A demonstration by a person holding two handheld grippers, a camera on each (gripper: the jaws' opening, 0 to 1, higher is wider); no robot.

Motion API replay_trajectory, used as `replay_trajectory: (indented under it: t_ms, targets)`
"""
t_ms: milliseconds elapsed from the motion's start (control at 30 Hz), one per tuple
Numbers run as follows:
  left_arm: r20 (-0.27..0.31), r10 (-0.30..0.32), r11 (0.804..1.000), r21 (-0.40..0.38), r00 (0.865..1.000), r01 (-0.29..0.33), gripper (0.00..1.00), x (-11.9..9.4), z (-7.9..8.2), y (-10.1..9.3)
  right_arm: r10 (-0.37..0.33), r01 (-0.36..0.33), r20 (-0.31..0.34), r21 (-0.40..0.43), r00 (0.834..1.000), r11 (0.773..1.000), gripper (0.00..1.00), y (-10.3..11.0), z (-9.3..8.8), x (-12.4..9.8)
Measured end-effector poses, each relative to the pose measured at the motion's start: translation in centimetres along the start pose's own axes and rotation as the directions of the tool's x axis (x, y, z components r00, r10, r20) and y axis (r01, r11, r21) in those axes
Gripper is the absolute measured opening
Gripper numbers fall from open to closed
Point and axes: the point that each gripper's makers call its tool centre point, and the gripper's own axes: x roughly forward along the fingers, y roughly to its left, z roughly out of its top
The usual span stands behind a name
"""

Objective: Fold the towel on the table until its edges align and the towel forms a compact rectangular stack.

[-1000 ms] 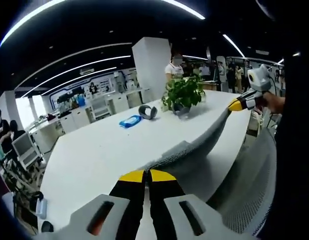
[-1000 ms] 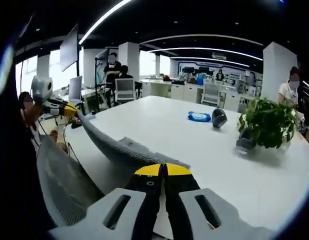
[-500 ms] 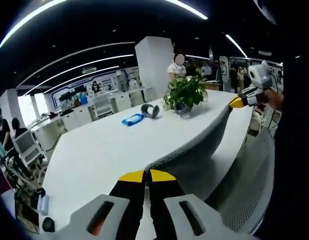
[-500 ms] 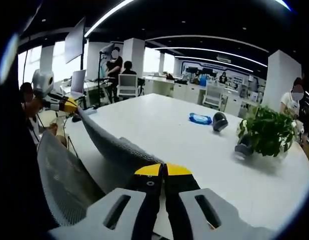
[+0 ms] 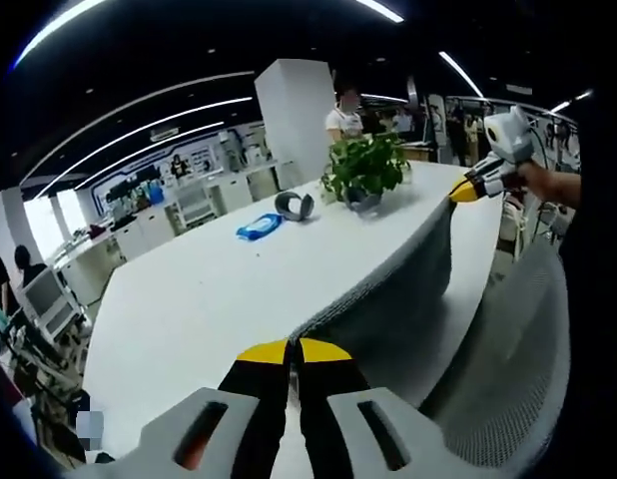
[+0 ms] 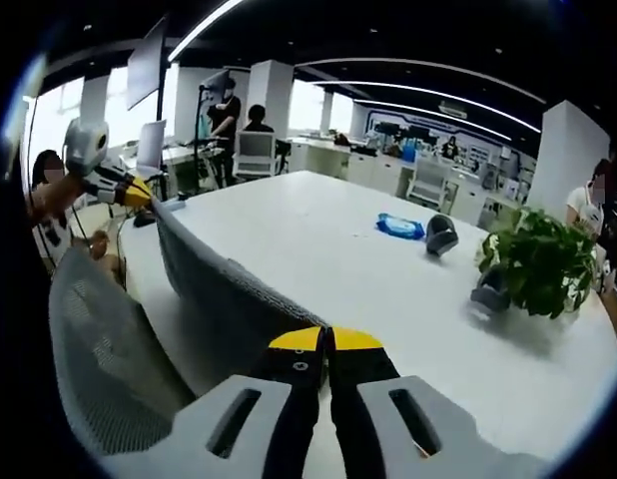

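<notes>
A: Where's the towel?

B: Grey, strung in the air between the two grippers over the near edge of the white table. Left gripper has its yellow tips pinched together on one corner. In the same left gripper view the right gripper comes in from the right with the other corner nipped in its tip.

A: Right gripper view agrees?

B: Yes. Own tips are closed on the cloth there, and the top edge runs away to the other gripper at far left. Both are clamped on towel corners, no gap between the jaws.

A: Why hold it like that?

B: My read: stretching the top edge taut so the sheet hangs flat and the corners square up before it's laid down or doubled over. Holding it near the table edge lets the rest drape freely.

A: Change from the earlier frames?

B: A second ago the towel sagged, with its middle bunched on the tabletop. Now it's lifted clear, the edge is straighter, and it hangs like a curtain. Hands look raised and pulled apart more.

A: Other stuff?

B: Potted plant, a blue packet and a dark round object sit well beyond the towel on the table. Mesh chair back is just beside the hanging cloth. People and desks are in the background.

A: Progress?

B: Early, I'd judge. No fold is visible yet.
</notes>
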Motion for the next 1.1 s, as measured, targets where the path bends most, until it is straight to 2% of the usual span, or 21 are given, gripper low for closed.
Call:
replay_trajectory:
  t_ms: [233, 467, 633, 933, 1100]
  targets:
    - [-0.041, -0.036, 0.999, 0.011, 0.998, 0.037, 0.02, 2.5, -0.6, 0.4, 0.022, -0.022, -0.064, -0.012, 0.998, 1.0, 0.0, -0.9, -1.3, 2.1]
    - [-0.07, -0.054, 0.998, 0.011, 0.996, 0.055, 0.02, 4.0, -0.9, 0.8, 0.037, -0.039, -0.102, -0.019, 0.994, 0.999, 0.0, -1.3, -2.1, 3.6]
    - [-0.109, -0.07, 0.997, 0.012, 0.992, 0.072, 0.02, 5.6, -2.3, 1.4, 0.066, -0.065, -0.132, 0.017, 0.989, 0.998, 0.0, -1.6, -2.9, 5.3]
    - [-0.159, -0.092, 0.996, -0.011, 0.983, 0.091, 0.02, 7.8, -4.3, 1.8, 0.098, -0.096, -0.201, 0.021, 0.975, 0.995, 0.0, -2.0, -4.5, 7.6]
    - [-0.164, -0.104, 0.995, -0.026, 0.981, 0.101, 0.02, 8.7, -4.6, 2.1, 0.102, -0.099, -0.215, 0.025, 0.971, 0.995, 0.0, -2.4, -5.1, 8.6]
